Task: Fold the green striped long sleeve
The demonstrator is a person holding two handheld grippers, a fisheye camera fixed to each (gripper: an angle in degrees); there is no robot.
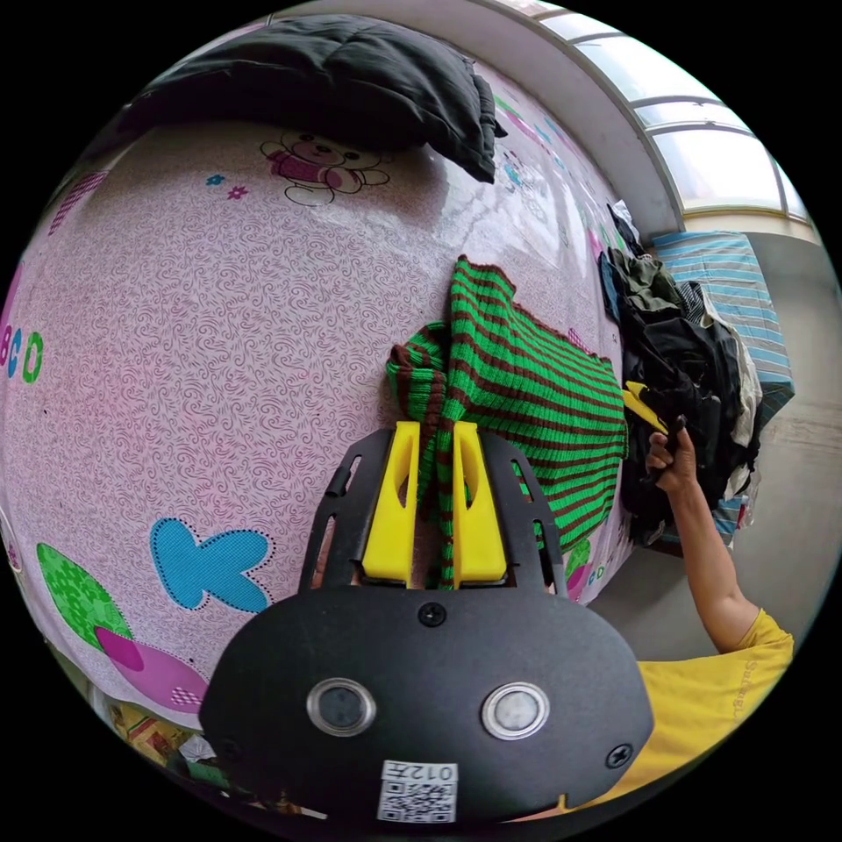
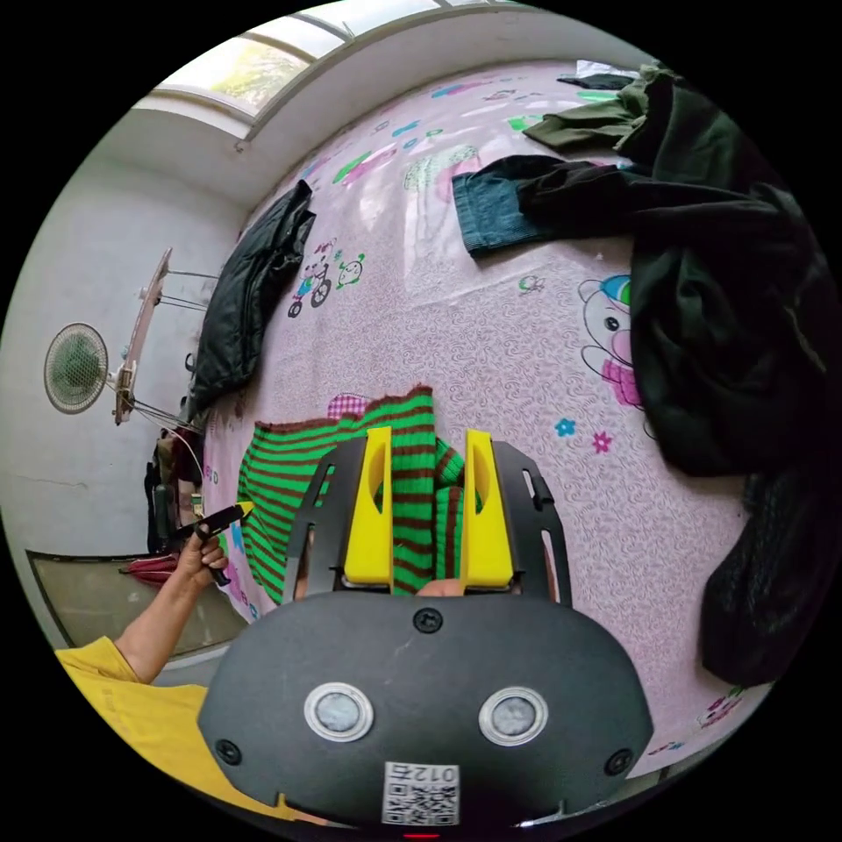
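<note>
The green striped long sleeve (image 1: 535, 395) lies partly bunched on the pink patterned bed sheet (image 1: 219, 351). My left gripper (image 1: 436, 438) is shut on a gathered strip of it, which runs up between the yellow jaws. In the right gripper view the striped top (image 2: 298, 465) spreads out to the left, and my right gripper (image 2: 428, 447) stands open over it, knit showing between its spread jaws. A hand holds the right gripper (image 1: 645, 408) at the top's far edge. The left gripper (image 2: 230, 516) shows at the opposite edge.
A black padded jacket (image 1: 351, 79) lies at the head of the bed. A heap of dark clothes (image 2: 728, 307) covers one side, with a blue jeans leg (image 2: 491, 210) beside it. A fan (image 2: 76, 368) stands by the wall. The person wears a yellow shirt (image 1: 710, 693).
</note>
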